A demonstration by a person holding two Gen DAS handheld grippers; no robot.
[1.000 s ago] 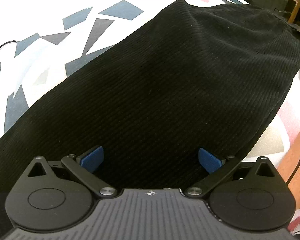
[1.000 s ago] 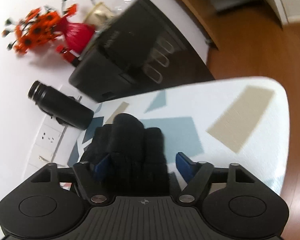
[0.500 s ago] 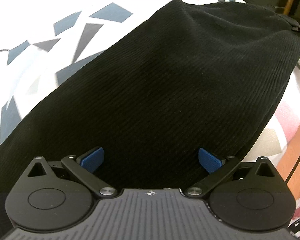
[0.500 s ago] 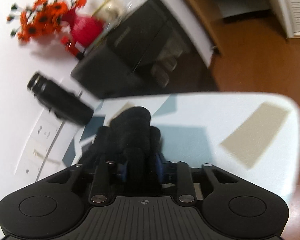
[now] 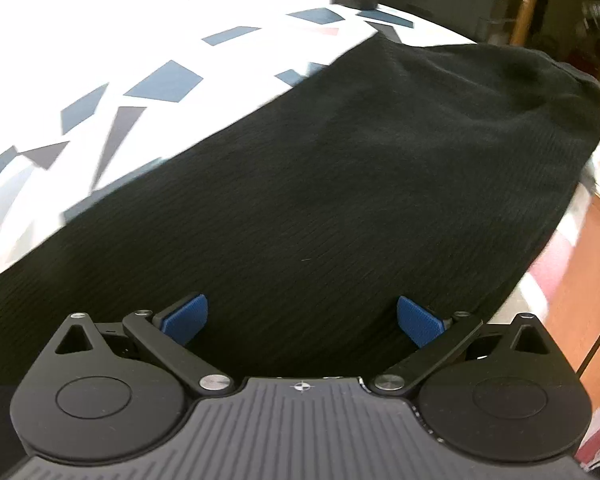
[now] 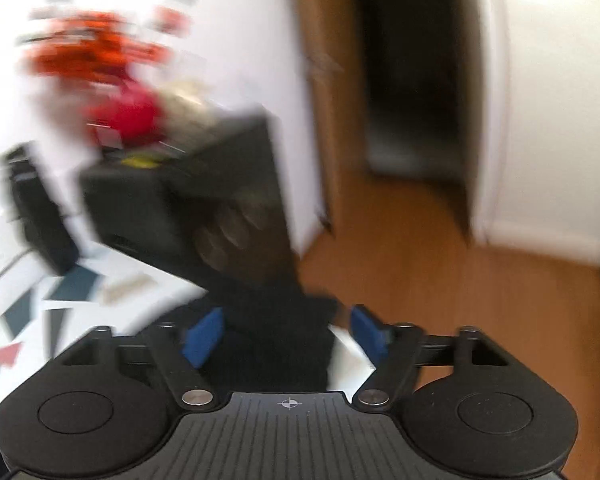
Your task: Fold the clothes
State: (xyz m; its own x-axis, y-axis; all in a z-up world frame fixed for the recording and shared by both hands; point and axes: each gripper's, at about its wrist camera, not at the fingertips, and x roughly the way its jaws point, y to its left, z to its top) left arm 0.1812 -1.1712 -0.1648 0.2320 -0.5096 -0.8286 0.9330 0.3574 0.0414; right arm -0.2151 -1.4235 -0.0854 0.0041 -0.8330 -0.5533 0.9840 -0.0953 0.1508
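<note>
Your left gripper (image 5: pixel 302 318) sits low over the black ribbed garment (image 5: pixel 340 200), blue pads (image 5: pixel 186 316) spread wide and gripping nothing. The garment lies spread on the white patterned tabletop (image 5: pixel 100 64); its near edge is cut off under the gripper body, and its far end blurs against dark furniture (image 5: pixel 432 4) beyond the garment. Your right gripper (image 6: pixel 286 334) also has its fingers apart, with a bunched fold of the black garment (image 6: pixel 276 332) standing between them; whether either pad touches the cloth is lost in motion blur. Beyond the garment, a dark box (image 6: pixel 180 204) and red-orange flowers (image 6: pixel 100 56) are smeared; the wooden floor (image 6: pixel 440 280) shows to its right.
</note>
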